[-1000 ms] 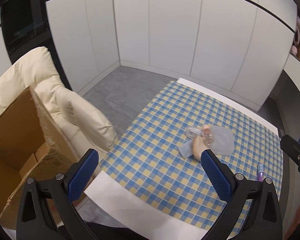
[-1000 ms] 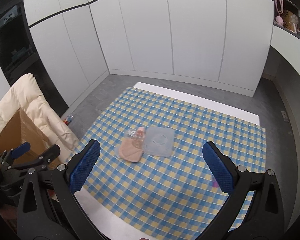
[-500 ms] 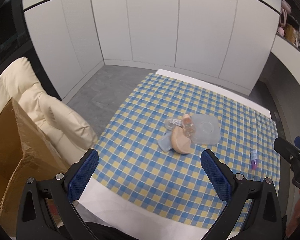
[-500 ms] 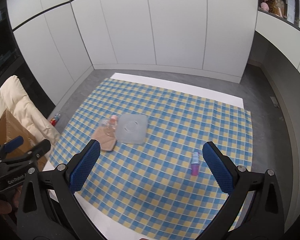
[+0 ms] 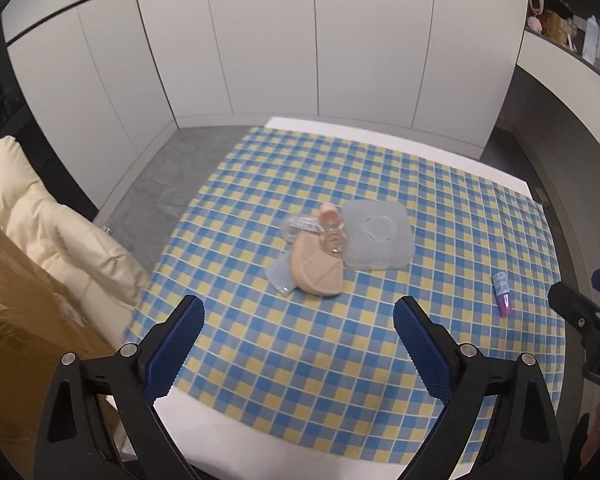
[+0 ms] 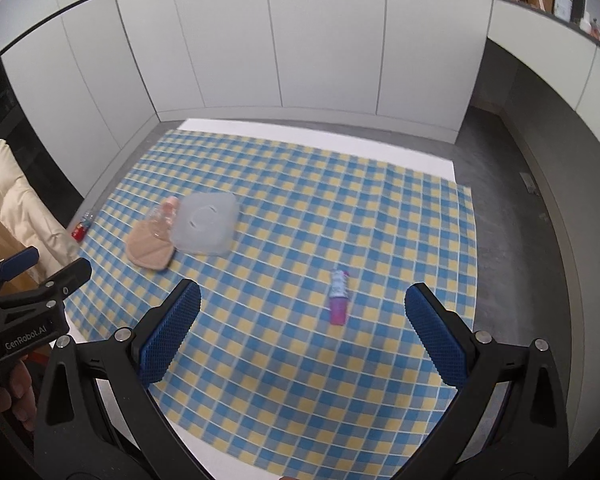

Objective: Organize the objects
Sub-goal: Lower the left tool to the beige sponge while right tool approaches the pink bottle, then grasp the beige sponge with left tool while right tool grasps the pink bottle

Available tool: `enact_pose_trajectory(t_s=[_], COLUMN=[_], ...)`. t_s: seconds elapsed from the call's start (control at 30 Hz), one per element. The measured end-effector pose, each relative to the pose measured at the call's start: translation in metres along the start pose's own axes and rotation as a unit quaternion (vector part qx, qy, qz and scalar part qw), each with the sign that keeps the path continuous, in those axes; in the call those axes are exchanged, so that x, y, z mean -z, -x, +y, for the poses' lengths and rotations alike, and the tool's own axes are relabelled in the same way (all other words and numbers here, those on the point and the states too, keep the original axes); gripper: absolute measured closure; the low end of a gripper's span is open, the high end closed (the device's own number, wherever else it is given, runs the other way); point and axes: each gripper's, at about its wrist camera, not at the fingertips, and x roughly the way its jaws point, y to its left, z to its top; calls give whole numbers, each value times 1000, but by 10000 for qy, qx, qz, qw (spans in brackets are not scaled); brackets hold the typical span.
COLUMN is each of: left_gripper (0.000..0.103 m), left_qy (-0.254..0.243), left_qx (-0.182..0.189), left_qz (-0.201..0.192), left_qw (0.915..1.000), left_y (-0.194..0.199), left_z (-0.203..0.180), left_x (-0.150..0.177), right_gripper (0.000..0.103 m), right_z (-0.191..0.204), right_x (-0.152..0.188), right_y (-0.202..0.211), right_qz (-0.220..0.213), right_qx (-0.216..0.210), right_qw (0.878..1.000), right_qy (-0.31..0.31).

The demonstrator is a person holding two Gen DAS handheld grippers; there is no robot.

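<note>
Two hand-held grippers hang above a blue-and-yellow checked cloth (image 6: 300, 360), both tilted steeply down. Nearest, the right gripper (image 6: 302, 334) has its jaws spread wide and empty. The small purple-capped tube (image 6: 339, 297) lies on the cloth just beyond them, its long axis running away from the gripper. The left gripper (image 5: 298, 346), jaws just closing slightly but wide apart and empty, faces farther objects: a beige pouch (image 5: 318, 266), then a translucent lidded box (image 5: 378, 240) left of the tube.
</note>
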Motion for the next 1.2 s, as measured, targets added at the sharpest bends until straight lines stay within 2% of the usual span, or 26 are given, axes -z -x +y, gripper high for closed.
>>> enact_pose_trajectory(t_s=[0.23, 0.33, 0.5, 0.6, 0.67, 0.8, 0.87, 1.03, 1.07, 1.13, 1.2], left_gripper=[20, 21, 21, 21, 21, 21, 21, 21, 21, 21, 23], left_qy=[-167, -238, -74, -211, -150, -44, -27, 154, 171, 187, 204], left_qx=[61, 34, 90, -26, -15, -35, -37, 76, 69, 33, 82], left_qz=[215, 285, 304, 250, 289, 345, 367, 477, 481, 494, 452], left_qw=[9996, 9993, 9995, 9995, 9995, 9994, 9993, 9987, 9987, 9986, 9987], left_y=[-27, -37, -45, -52, -60, -71, -75, -89, -91, -96, -98], left_z=[-16, -17, -13, -12, -8, 3, 7, 16, 17, 17, 15], left_x=[4, 7, 6, 5, 3, 0, -1, -2, -2, -3, -5], right_gripper=[0, 6, 12, 19, 31, 42, 53, 59, 67, 73, 82], right_z=[-31, -39, -44, -43, -39, -38, -35, -29, -28, -26, -24], right_x=[18, 22, 20, 18, 16, 16, 13, 6, 6, 6, 5], right_y=[-27, -38, -54, -70, -80, -98, -109, -124, -126, -128, -129], right_qz=[382, 503, 585, 708, 836, 997, 1061, 1106, 1126, 1102, 1083], right_qx=[155, 162, 51, 97, 134, 86, 100, 173, 151, 187, 155], right_qw=[9989, 9982, 9976, 9972, 9962, 9948, 9943, 9937, 9935, 9935, 9937], right_qy=[-214, -298, -368, -216, -214, -186, -79, 92, 116, 201, 251])
